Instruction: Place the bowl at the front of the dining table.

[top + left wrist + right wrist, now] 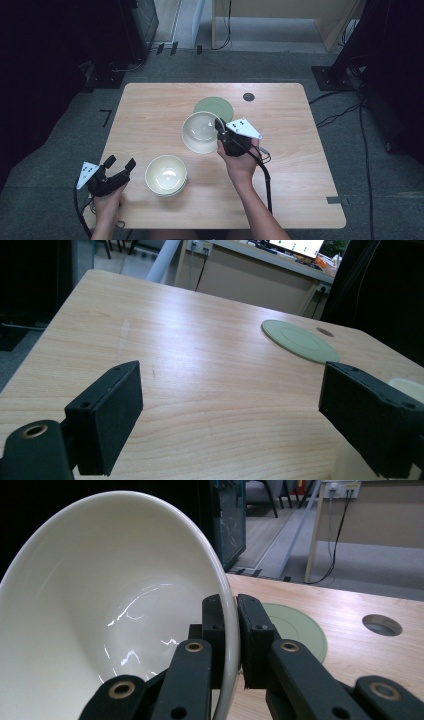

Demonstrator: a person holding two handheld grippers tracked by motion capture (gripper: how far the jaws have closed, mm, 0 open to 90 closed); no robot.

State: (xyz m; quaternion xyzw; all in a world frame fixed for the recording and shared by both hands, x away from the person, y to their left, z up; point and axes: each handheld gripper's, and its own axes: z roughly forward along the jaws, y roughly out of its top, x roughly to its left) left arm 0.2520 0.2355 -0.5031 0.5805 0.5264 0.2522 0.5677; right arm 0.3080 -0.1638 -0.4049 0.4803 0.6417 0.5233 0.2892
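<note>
My right gripper (220,126) is shut on the rim of a cream bowl (200,132), which it holds tilted above the middle of the table. In the right gripper view the jaws pinch the wall of the bowl (100,605) between them, one inside and one outside. A stack of cream bowls (166,175) stands near the front left. My left gripper (120,164) sits open just left of that stack, with nothing between its jaws. A flat green disc (214,106) lies on the table behind the held bowl.
A wooden table (150,110) with a small dark cable hole (248,96) near its far edge. The green disc (299,340) and the hole (325,332) lie ahead in the left gripper view. Cables and dark stands surround the table on the floor.
</note>
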